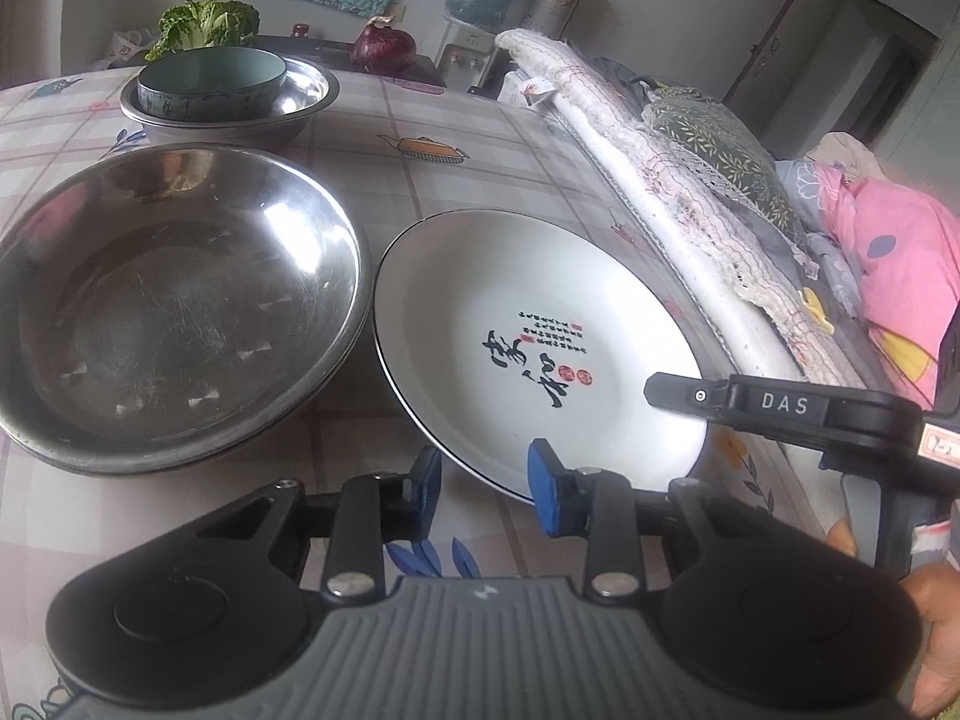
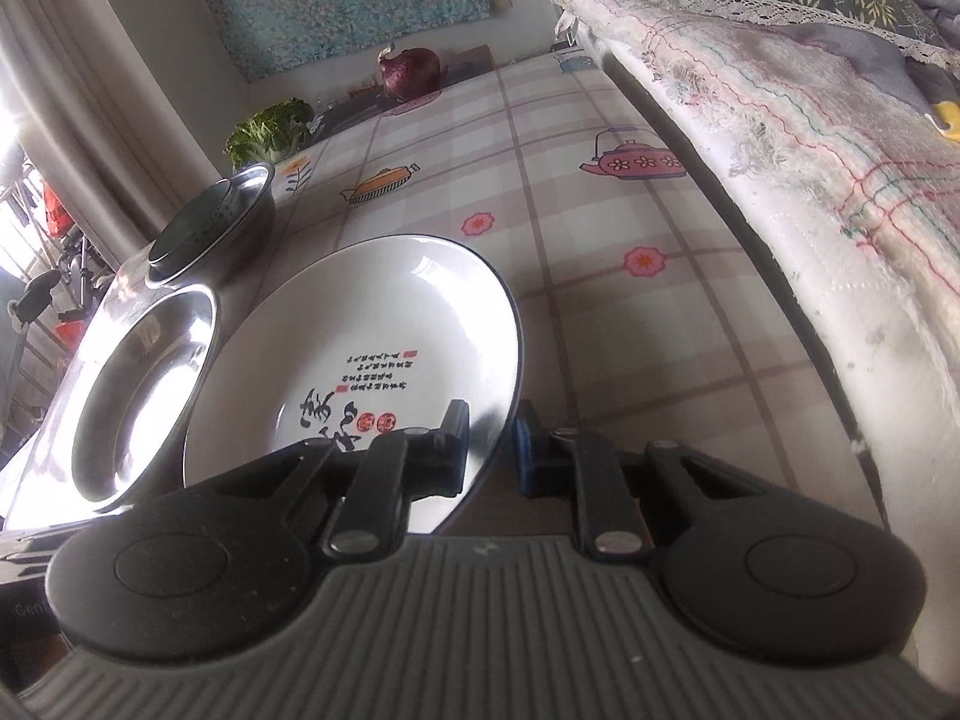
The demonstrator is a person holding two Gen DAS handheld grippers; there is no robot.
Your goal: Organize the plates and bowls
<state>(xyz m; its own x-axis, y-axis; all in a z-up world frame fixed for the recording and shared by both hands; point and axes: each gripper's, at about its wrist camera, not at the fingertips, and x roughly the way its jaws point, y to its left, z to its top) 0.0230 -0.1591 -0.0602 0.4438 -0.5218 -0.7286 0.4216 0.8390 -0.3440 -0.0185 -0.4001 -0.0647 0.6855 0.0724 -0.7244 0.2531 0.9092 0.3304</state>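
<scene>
A white plate (image 1: 510, 312) with black calligraphy lies on the checked tablecloth, right of a stack of wide steel bowls (image 1: 180, 300). My left gripper (image 1: 486, 489) straddles the plate's near rim: its right blue pad sits over the plate, its left pad just outside the rim, with a gap showing. In the right wrist view my right gripper (image 2: 492, 444) is shut on the plate (image 2: 372, 312) at its right rim, and the steel bowls (image 2: 144, 372) lie beyond. One of its fingers (image 1: 678, 391) lies on top of the plate. A teal bowl (image 1: 210, 84) sits in a steel basin (image 1: 312, 90) farther back.
A leafy cabbage (image 1: 204, 24) and a red onion (image 1: 384, 45) lie at the table's far edge. Rolled quilts and bedding (image 1: 660, 168) run along the table's right side. A person's hand (image 1: 936, 630) holds the right gripper's handle.
</scene>
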